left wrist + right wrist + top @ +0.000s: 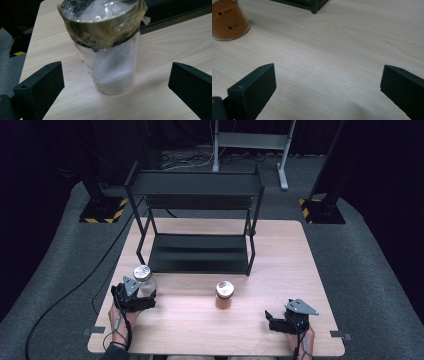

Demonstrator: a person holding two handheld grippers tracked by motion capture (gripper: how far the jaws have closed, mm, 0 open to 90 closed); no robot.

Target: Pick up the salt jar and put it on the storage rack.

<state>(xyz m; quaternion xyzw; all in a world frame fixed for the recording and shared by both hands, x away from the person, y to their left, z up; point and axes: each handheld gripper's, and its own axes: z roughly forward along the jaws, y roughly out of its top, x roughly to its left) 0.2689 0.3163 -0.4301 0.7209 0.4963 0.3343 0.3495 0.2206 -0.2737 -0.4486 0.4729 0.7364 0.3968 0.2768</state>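
High view: two jars stand upright, long axes vertical, the white-powder jar [143, 279] at 9 o'clock between the spread jaws of the left gripper [141, 296], ungrasped. Orange-powder jar [224, 294] stands mid-table; the right gripper [272, 319], at 4 o'clock, gapes over bare table [280, 255].

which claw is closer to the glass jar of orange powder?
Right, narrowly. The right claw sits open on the table toward the person's right of the glass jar of orange powder; the left claw is farther off, open around the white-powder jar.
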